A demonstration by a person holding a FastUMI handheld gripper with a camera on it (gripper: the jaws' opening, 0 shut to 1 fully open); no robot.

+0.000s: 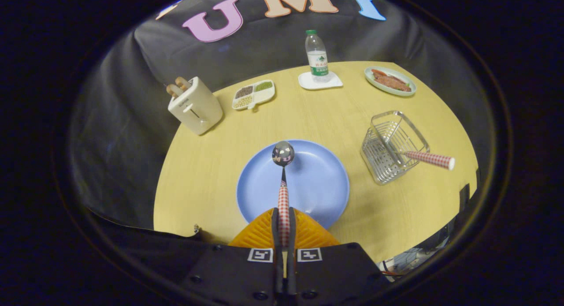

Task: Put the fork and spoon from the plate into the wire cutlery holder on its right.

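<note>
fork point(429, 158): head hidden inside wire holder point(392, 145) | spoon point(283, 173): handle end hidden between tongs point(284, 229)

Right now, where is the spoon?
In the gripper view, the spoon is clamped by its checked handle between the gripper fingers, bowl pointing ahead over the blue plate, left of the wire cutlery holder.

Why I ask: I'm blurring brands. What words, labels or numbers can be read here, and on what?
Label on the bottle: print too small to read.
Mark on the toaster: too blurred to read.
Square markers on the gripper: patterns, no words; its fingers are shut on the handle of the spoon.
</note>
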